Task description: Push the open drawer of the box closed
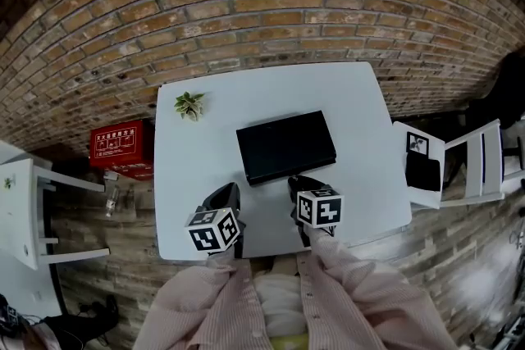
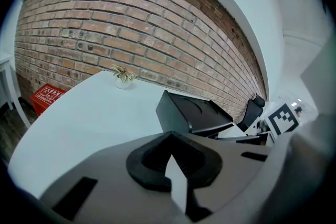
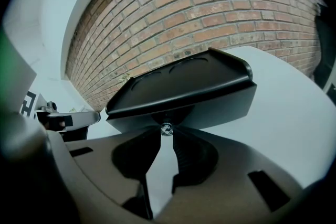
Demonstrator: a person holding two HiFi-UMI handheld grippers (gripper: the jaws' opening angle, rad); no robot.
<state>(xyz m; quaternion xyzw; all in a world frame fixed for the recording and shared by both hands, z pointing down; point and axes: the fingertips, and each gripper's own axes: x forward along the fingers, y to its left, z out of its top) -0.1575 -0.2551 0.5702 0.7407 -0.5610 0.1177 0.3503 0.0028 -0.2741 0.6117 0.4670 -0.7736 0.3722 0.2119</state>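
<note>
Your flat black box [image 1: 286, 147] lies slightly askew near the middle of the white table [image 1: 197, 176], its rimmed top overhanging the drawer front [image 3: 210, 107], which faces you with its small clear knob [image 3: 167, 128] pinched between the jaw tips of your right gripper [image 3: 167, 135].

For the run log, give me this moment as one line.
right tongs closed on drawer knob | left tongs shut, empty | black box on white table

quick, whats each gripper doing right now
left gripper: closed, holding nothing
right gripper: closed on the shiny drawer knob
</note>
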